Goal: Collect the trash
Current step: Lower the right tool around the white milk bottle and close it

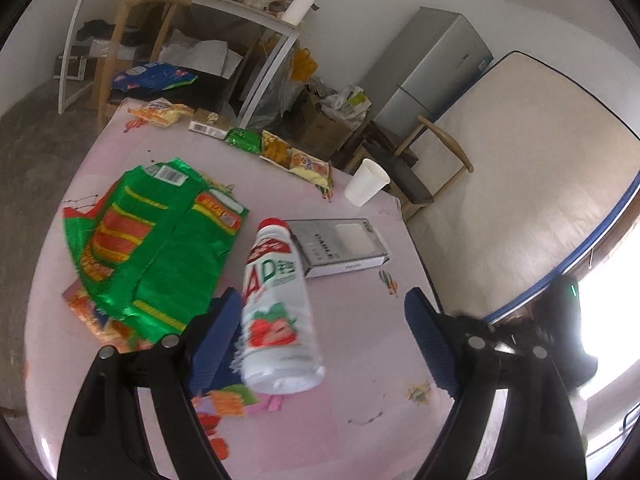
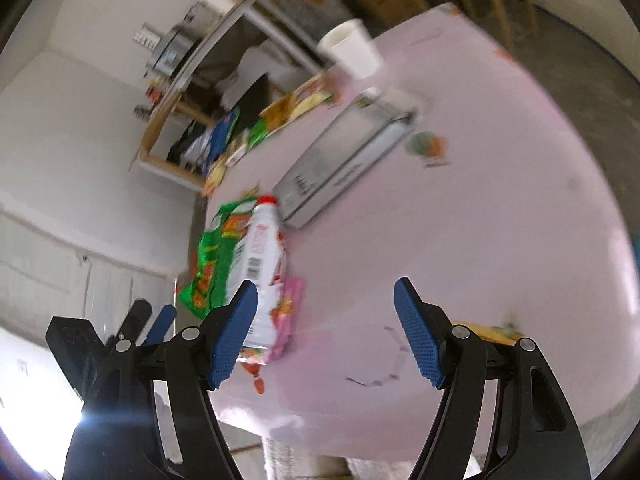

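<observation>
A white AD milk bottle with a red cap lies on the pink table, between the fingers of my left gripper, which is open and close to its left side. A large green wrapper lies to its left. A grey flat box and a white paper cup lie beyond. My right gripper is open and empty over the table's near edge; the bottle, green wrapper, box and cup show there.
Several snack packets line the table's far edge. Small wrappers lie under the bottle. A shelf, a wooden chair, a cardboard box and a mattress stand beyond the table.
</observation>
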